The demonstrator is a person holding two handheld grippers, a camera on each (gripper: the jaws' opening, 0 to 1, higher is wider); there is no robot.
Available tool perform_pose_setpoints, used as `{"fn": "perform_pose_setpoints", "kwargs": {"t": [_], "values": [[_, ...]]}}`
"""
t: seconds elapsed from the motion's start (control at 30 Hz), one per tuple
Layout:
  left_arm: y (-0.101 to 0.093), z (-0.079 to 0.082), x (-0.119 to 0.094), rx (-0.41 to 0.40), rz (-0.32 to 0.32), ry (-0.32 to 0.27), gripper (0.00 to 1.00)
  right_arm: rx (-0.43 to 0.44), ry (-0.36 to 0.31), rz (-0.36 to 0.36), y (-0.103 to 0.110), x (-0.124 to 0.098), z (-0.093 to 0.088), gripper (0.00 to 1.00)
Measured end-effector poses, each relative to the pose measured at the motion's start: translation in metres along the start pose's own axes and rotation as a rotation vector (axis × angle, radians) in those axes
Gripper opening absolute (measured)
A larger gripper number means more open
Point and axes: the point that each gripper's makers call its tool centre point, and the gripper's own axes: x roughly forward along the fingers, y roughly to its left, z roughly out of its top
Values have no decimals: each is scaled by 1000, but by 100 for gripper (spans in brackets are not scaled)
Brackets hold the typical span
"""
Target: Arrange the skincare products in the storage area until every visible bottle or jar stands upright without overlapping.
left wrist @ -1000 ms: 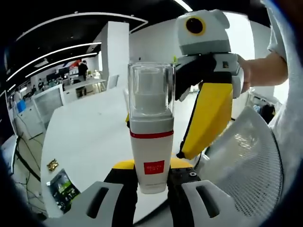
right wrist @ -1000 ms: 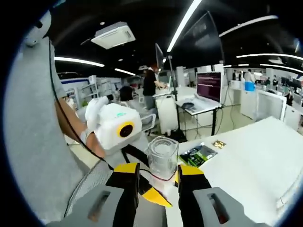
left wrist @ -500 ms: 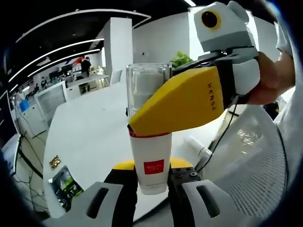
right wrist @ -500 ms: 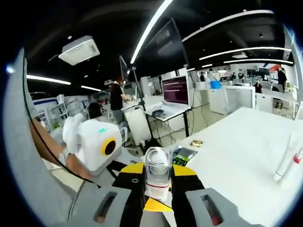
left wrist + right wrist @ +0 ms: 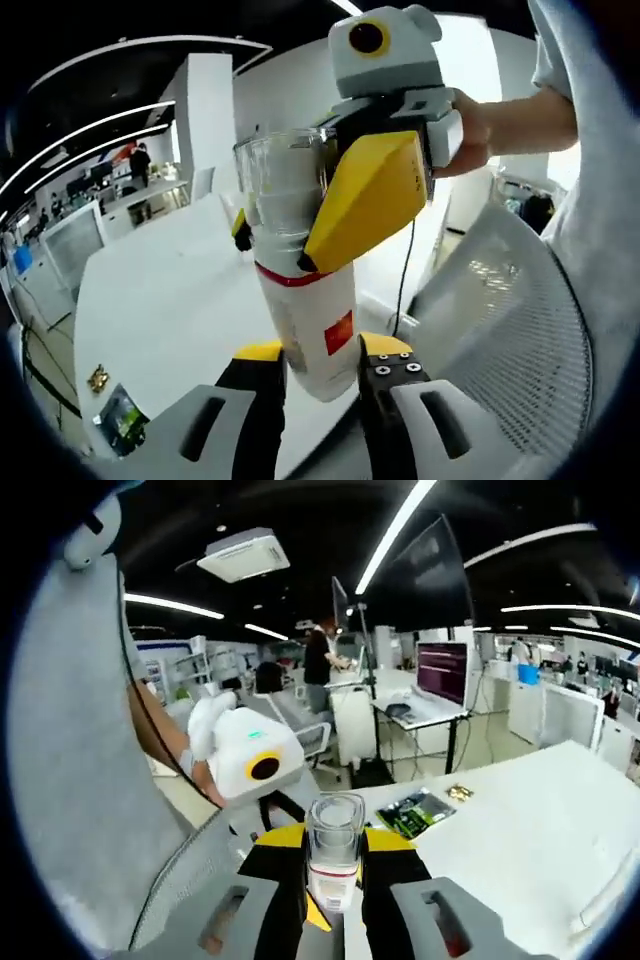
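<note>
A white bottle (image 5: pixel 310 320) with a red band, a red label and a clear cap (image 5: pixel 280 185) is held in the air, leaning to the left. My left gripper (image 5: pixel 318 362) is shut on its lower body. My right gripper (image 5: pixel 275 245) comes in from the upper right, and its yellow jaws are clamped on the clear cap just above the red band. In the right gripper view the same clear cap (image 5: pixel 335 830) stands between the jaws of my right gripper (image 5: pixel 335 852). The bottle's base is hidden there.
A white table (image 5: pixel 150 300) lies below with a small circuit board (image 5: pixel 120 420) near its edge. A white mesh chair back (image 5: pixel 510 330) stands at the right. The right gripper view shows that circuit board (image 5: pixel 410 810), the table (image 5: pixel 530 820) and desks with monitors behind.
My right gripper has moved from beside the bottle onto its cap and shut on it. The bottle, upright before, now leans left. Both views have shifted with the hands.
</note>
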Motion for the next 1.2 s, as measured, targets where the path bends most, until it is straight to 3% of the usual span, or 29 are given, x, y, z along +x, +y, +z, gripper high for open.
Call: {"fn": "perform_pose_setpoints", "kwargs": {"t": [0.17, 0.23, 0.37, 0.47, 0.53, 0.67, 0.77, 0.87, 1.0, 1.2], "values": [[-19, 4, 0, 26, -98, -16, 28, -90, 42, 164, 24, 0, 0, 12], [-28, 5, -1, 47, -141, -27, 24, -117, 43, 190, 27, 1, 2, 12], [-22, 6, -1, 16, -110, -23, 23, -102, 51, 199, 26, 2, 3, 13], [-12, 10, -2, -35, -62, -37, 23, -20, 2, 152, 18, 5, 10, 14], [0, 11, -2, -60, 0, -44, 23, 49, 5, 97, 8, 7, 9, 15], [17, 2, -1, -148, 82, -5, 22, 67, 31, -36, -11, 10, 2, 16], [19, -1, -1, -170, 92, 11, 22, 95, 44, -55, -6, 17, -5, 24], [18, -4, -1, -176, 96, 27, 22, 120, 29, -126, -12, 20, -7, 21], [21, -7, -1, -198, 107, 37, 22, 275, -25, -184, -20, 22, -10, 18], [16, -12, 2, -195, 96, 68, 22, 270, -14, -202, -17, 24, -18, 18]]}}
